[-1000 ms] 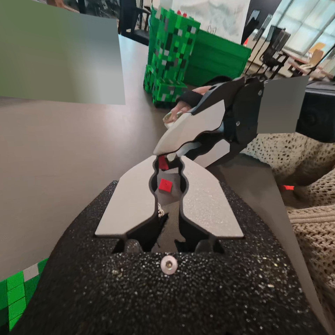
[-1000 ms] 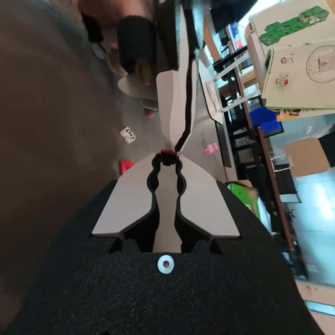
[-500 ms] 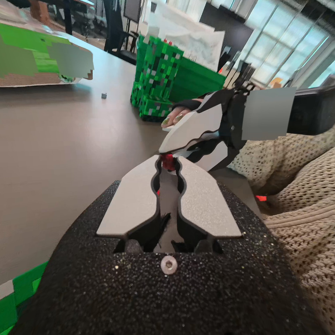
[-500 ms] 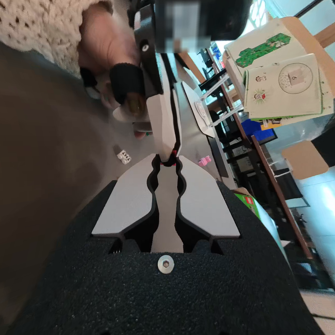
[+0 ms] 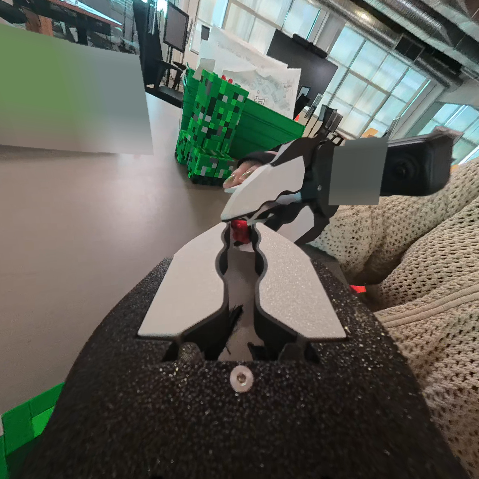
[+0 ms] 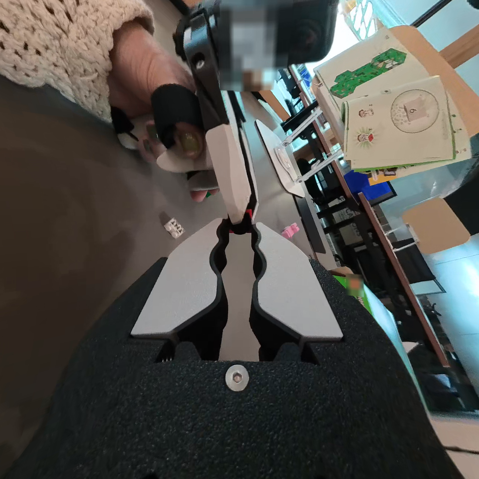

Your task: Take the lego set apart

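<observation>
A small red lego piece (image 5: 239, 231) is pinched between both grippers, held in the air above the grey table (image 5: 90, 220). My left gripper (image 5: 239, 227) is shut on it from the near side. My right gripper (image 5: 239, 220) comes in from the right and is shut on its far end. In the right wrist view my right gripper (image 6: 239, 227) clamps the piece (image 6: 248, 214), with a dark part at its tips, and the left gripper (image 6: 240, 216) reaches down from above. A green blocky lego figure (image 5: 212, 124) stands upright far back on the table.
A green bin (image 5: 264, 132) sits behind the figure. Loose pieces lie on the table: a white one (image 6: 174, 227), a pink one (image 6: 290, 230), a red one (image 5: 357, 288) by the knitted sleeve (image 5: 414, 259). Green bricks (image 5: 26, 427) are near left. An open booklet (image 6: 399, 124) stands on a clear stand. Both grippers' tips are close together, under 4 cm apart. From either gripper's tips it is about 25 cm to the green blocky lego figure (image 5: 212, 124).
My left gripper has closed on the red piece that the right gripper holds. Both grippers have risen and tilted up, and the loose red piece on the table has left the left view.
</observation>
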The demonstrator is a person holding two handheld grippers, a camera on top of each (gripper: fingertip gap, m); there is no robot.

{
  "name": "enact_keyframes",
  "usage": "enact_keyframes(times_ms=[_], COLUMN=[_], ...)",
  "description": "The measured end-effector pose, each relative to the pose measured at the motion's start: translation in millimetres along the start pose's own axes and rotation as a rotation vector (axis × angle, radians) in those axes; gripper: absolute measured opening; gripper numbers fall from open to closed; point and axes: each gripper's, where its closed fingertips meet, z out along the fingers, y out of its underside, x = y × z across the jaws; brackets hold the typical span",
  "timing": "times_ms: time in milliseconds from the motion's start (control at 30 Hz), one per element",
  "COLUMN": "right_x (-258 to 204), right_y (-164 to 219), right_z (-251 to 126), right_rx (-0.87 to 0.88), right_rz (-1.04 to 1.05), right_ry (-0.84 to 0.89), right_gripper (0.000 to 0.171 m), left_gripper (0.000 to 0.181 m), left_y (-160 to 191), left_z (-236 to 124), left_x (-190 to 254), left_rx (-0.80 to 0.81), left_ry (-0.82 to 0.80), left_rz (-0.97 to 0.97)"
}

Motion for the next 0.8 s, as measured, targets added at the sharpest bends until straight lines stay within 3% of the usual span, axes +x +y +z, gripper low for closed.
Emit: enact_keyframes(times_ms=[33, 800], right_x=[-1, -12], right_y=[3, 18], right_z=[1, 1], right_rx=[-0.018, -0.106], right_rz=[-0.018, -0.17], right_ry=[-0.006, -0.053], right_gripper=[0.016, 0.016], left_gripper=[0.014, 0.001], left_y=[1, 12], left_z=[-1, -2], left_x=[-2, -9], left_rx=[-0.007, -0.108], left_ry=[-0.015, -0.087], left_rz=[0.01, 0.049])
